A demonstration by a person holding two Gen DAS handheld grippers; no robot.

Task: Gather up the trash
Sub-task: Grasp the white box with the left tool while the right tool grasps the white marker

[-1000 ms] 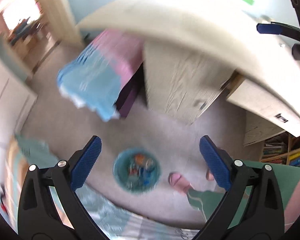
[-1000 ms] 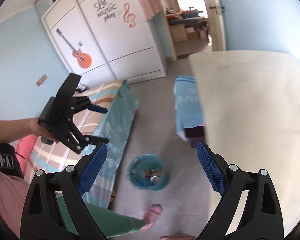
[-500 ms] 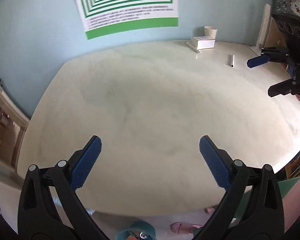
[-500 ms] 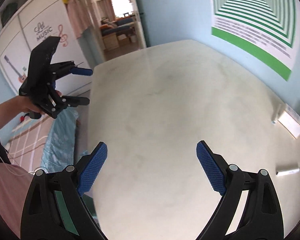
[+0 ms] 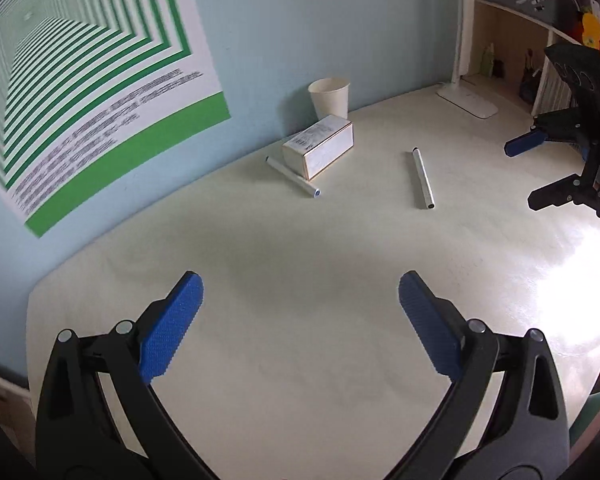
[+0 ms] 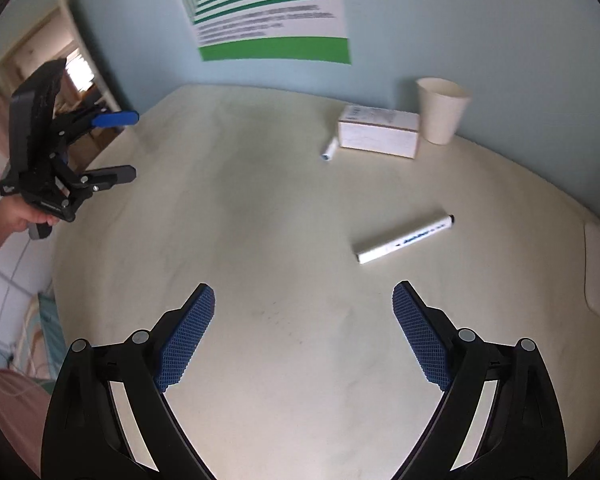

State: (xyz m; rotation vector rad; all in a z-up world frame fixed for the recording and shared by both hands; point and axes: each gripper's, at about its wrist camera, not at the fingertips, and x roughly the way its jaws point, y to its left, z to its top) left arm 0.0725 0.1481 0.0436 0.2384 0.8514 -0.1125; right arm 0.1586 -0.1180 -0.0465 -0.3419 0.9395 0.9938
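Left wrist view is looking across a pale cream bench (image 5: 300, 240), and the trash is sitting at its far edge against the light blue wall. One paper cup (image 5: 329, 98), off-white and upright, is standing nearest the wall. Just in front of it one small white box (image 5: 319, 147) with tan edges and grey print is lying on its long side, touching or nearly touching the cup. Two white markers are lying flat: the first marker (image 5: 293, 176) is resting against the box's left end, and the second marker (image 5: 422, 179) is lying alone to the right, well apart from the box. That is counting four pieces in all.

The left claw (image 5: 299, 294) is hanging over the near part of the bench with its blue-padded fingers spread wide and nothing between them. At the right of this view the right claw (image 5: 534, 168) is floating above the bench, also gaping and empty.

Right wrist view is showing the same four pieces. The cup (image 6: 442, 110) is standing at the far right, the box (image 6: 378, 136) is lying just left of it, the first marker (image 6: 329, 150) is poking out past the box's left end, and the second marker (image 6: 404, 239), with dark lettering and a dark tip, is lying closest. The right claw (image 6: 303, 298) is hovering spread wide and empty, well short of that marker. The left claw (image 6: 116, 148) is showing at the left, spread and empty, held by a hand (image 6: 18, 218).
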